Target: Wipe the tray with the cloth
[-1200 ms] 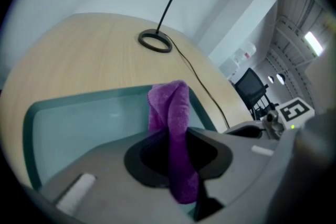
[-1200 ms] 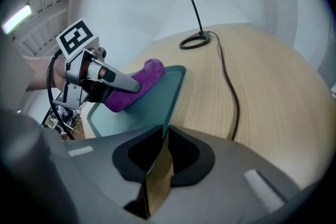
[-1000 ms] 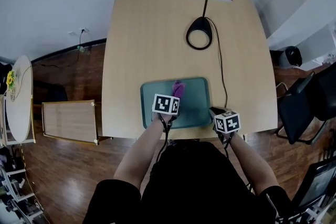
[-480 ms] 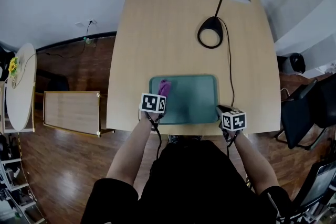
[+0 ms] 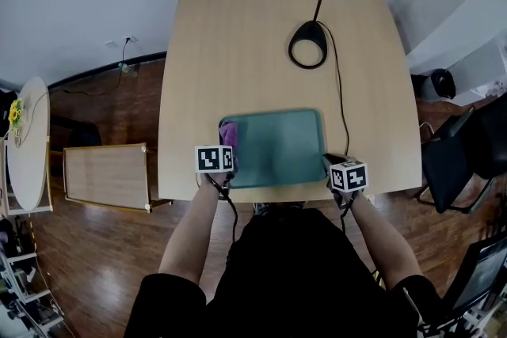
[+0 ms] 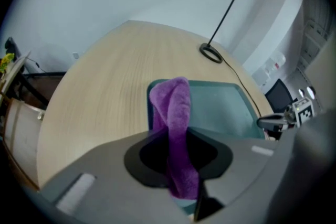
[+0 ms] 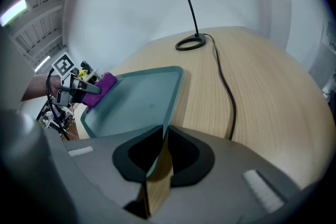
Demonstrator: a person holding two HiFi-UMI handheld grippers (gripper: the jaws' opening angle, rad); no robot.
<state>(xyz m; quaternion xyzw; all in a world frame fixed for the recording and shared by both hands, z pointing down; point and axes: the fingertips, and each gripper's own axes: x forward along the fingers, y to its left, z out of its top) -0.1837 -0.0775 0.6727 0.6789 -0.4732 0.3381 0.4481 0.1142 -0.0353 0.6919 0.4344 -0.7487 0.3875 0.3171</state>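
A teal tray (image 5: 277, 148) lies at the near edge of the light wooden table (image 5: 238, 36). My left gripper (image 5: 225, 146) is shut on a purple cloth (image 5: 228, 132) and holds it down at the tray's left edge. In the left gripper view the cloth (image 6: 176, 113) runs up from between the jaws onto the tray (image 6: 223, 110). My right gripper (image 5: 329, 163) is shut on the tray's near right rim; in its own view the tray (image 7: 136, 99) wedges between the closed jaws (image 7: 159, 150). That view also shows the cloth (image 7: 102, 85) at the tray's far left.
A black desk lamp with a ring base (image 5: 307, 54) stands at the far side of the table, and its cable (image 5: 339, 103) runs down past the tray's right side. Black chairs (image 5: 463, 154) stand to the right. A wooden frame (image 5: 107, 178) and a round side table (image 5: 28, 146) are on the left.
My left gripper has dragged the purple cloth leftward across the tray, from its middle to its left edge. The right gripper has stayed on the tray's rim.
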